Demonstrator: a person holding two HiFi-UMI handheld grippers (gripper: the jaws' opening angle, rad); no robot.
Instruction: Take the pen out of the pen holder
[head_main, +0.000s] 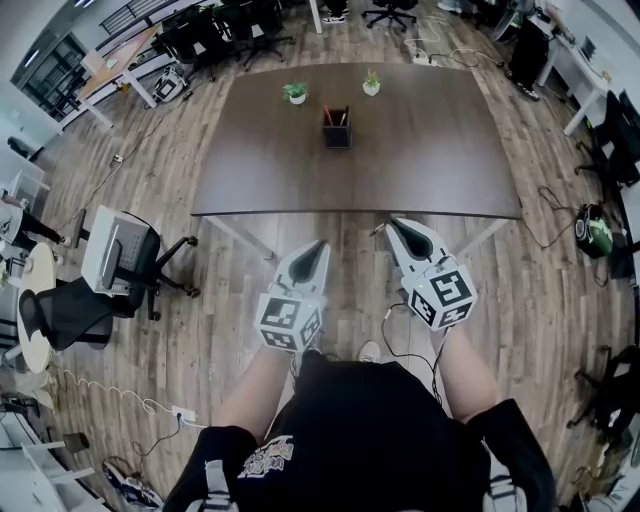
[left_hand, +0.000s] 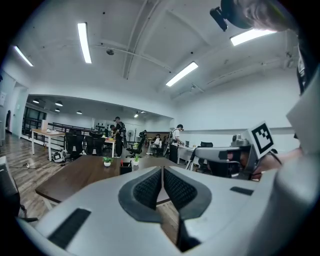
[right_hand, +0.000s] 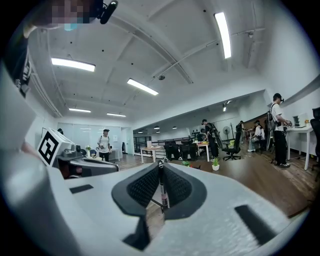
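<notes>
A black pen holder (head_main: 337, 130) with pens in it stands at the far middle of a dark brown table (head_main: 420, 170); in the left gripper view the pen holder (left_hand: 125, 169) shows small, just past the jaws. Both grippers hang over the floor in front of the table's near edge, well short of the holder. My left gripper (head_main: 320, 243) (left_hand: 162, 171) is shut with nothing between its pads. My right gripper (head_main: 391, 224) (right_hand: 160, 170) is shut on a thin pen (right_hand: 163, 192) that stands upright between the pads.
Two small potted plants (head_main: 295, 93) (head_main: 371, 84) stand behind the holder. An office chair (head_main: 120, 258) is on the wooden floor at the left, and cables (head_main: 400, 330) lie by my feet. Other desks, chairs and people fill the far room.
</notes>
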